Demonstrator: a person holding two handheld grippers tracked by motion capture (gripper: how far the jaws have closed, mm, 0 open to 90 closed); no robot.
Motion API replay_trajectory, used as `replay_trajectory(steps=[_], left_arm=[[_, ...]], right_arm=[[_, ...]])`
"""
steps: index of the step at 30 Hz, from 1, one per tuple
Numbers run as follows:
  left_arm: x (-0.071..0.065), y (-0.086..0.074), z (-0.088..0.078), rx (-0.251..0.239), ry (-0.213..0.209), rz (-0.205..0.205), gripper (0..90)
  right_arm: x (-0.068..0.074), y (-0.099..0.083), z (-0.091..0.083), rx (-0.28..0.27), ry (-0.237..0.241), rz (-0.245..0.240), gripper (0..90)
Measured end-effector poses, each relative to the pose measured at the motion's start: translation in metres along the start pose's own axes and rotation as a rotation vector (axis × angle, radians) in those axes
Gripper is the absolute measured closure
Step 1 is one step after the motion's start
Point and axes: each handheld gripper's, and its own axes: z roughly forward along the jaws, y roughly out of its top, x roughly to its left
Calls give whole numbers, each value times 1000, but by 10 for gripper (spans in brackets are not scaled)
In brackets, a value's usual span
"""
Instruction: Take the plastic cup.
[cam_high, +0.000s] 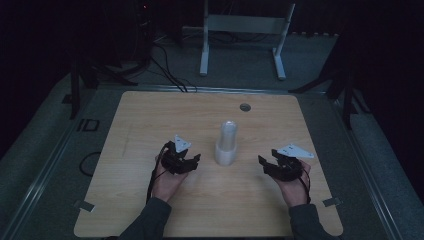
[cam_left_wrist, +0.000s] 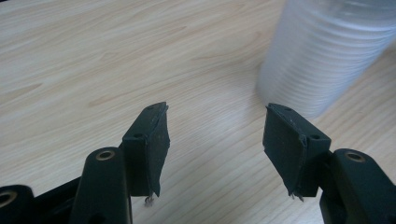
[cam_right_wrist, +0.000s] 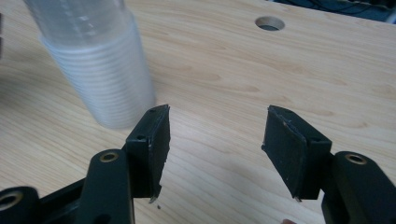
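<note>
Clearly, the wooden table (cam_high: 150, 125) itself is no danger: it is wide and flat, and the stack of cups (cam_high: 228, 144) stands upright at the centre of the high view, well away from every edge.

The stack is the risk. It is tall and narrow, made of thin clear plastic cups pushed one into another, so I think it will tip easily. A push near its top from one side alone could knock it over. If a claw squeezes too hard, the soft wall may bend or crack. If a claw takes only the top cup, the cups under it may stick and come up with it, then drop.

The left gripper (cam_left_wrist: 217, 140) is at the left of the stack and the right gripper (cam_right_wrist: 217, 140) at the right, both near it but not touching. Each has its jaws moderately wide, with only bare wood between them. In the left gripper view the stack is at the upper right, outside the gap; in the right gripper view it is at the upper left. A jaw tip moving straight forward may therefore hit the side of the stack.

The small round hole (cam_high: 244, 107) behind the stack seems too far away to matter.
</note>
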Motion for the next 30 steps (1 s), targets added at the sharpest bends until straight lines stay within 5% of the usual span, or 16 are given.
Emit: replay_trajectory(steps=[6,18,30], left_arm=[[-7,10,0,-22,-37,35,398],[-24,28,12,-73,-183,96,282],[-39,32,34,-80,-197,112,203]], right_arm=[[3,8,0,-10,8,-12,407],[8,27,1,-33,42,-26,392],[19,42,8,-45,66,-69,354]])
